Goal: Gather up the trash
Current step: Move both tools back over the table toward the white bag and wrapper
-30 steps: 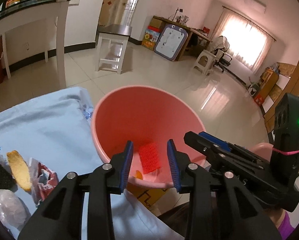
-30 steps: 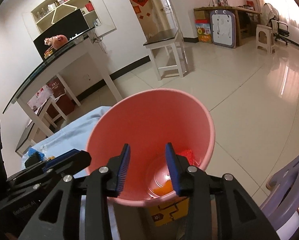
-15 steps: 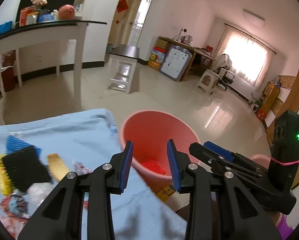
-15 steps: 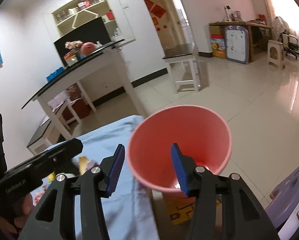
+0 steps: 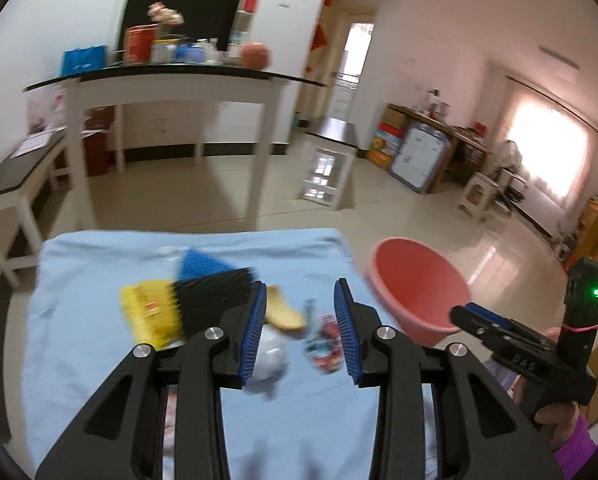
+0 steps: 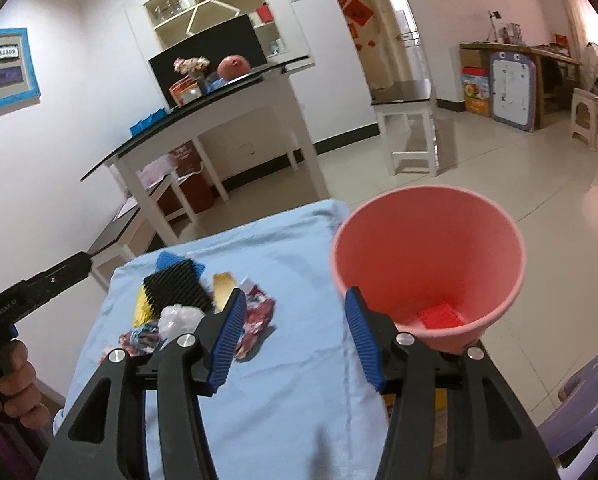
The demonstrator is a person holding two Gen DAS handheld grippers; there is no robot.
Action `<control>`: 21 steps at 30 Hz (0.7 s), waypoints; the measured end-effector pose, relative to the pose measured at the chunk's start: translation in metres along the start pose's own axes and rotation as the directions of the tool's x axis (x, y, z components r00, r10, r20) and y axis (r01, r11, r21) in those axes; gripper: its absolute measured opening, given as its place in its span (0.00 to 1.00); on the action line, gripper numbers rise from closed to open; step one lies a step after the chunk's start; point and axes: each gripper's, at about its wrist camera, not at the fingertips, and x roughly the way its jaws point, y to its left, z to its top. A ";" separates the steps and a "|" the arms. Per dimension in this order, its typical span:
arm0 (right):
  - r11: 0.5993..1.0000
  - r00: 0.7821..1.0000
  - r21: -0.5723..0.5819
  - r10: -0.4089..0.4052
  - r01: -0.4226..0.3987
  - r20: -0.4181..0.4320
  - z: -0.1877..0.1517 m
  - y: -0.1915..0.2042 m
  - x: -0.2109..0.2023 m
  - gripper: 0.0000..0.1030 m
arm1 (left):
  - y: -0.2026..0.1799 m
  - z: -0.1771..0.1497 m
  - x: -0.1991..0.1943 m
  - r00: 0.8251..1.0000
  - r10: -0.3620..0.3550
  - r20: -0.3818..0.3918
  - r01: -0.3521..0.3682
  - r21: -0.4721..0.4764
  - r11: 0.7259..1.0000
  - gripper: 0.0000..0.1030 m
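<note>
A pink bin point(image 6: 427, 264) stands off the right edge of a table with a light blue cloth point(image 6: 291, 380); a red mesh piece point(image 6: 439, 316) lies inside it. The bin also shows in the left wrist view point(image 5: 415, 288). Trash lies on the cloth: a black mesh pad point(image 5: 213, 298), a yellow piece point(image 5: 149, 314), a blue piece point(image 5: 201, 264), a yellow peel point(image 5: 281, 312), a white plastic wad point(image 5: 269, 356) and a red wrapper point(image 5: 325, 344). My left gripper point(image 5: 301, 328) is open and empty above the trash. My right gripper point(image 6: 295, 340) is open and empty, above the cloth beside the bin.
A white console table point(image 5: 171, 92) with clutter stands beyond the cloth table. A small white stool point(image 5: 327, 164) stands on the tiled floor further back. A purple plastic chair point(image 6: 587, 392) is at the right edge, near the bin.
Both grippers have pulled back from over the bin and swung left toward the cloth table. The trash pile has come into view. The right gripper's jaws have opened wider.
</note>
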 end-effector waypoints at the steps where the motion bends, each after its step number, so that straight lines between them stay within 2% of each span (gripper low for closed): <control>1: 1.000 1.000 -0.006 0.005 -0.005 -0.009 -0.001 0.003 0.003 0.50 | 0.010 -0.004 -0.004 1.000 0.021 -0.004 -0.021 -0.011 1.000 0.34; 5: 0.999 0.998 -0.029 0.023 -0.024 -0.052 -0.009 0.016 0.017 0.50 | 0.043 -0.023 -0.013 0.996 0.087 -0.032 -0.088 -0.053 0.995 0.34; 11: 0.998 0.994 -0.048 0.033 -0.038 -0.106 -0.019 0.027 0.036 0.49 | 0.075 -0.047 -0.011 0.988 0.117 -0.096 -0.128 -0.109 0.986 0.34; 15: 0.998 0.989 -0.052 0.036 -0.044 -0.142 -0.023 0.032 0.050 0.50 | 0.075 -0.052 -0.003 0.990 0.084 -0.116 -0.099 -0.122 0.988 0.34; 21: 0.997 0.982 -0.064 0.040 -0.053 -0.186 -0.026 0.040 0.073 0.50 | 0.040 -0.045 0.028 0.988 0.010 -0.152 -0.024 -0.089 0.996 0.35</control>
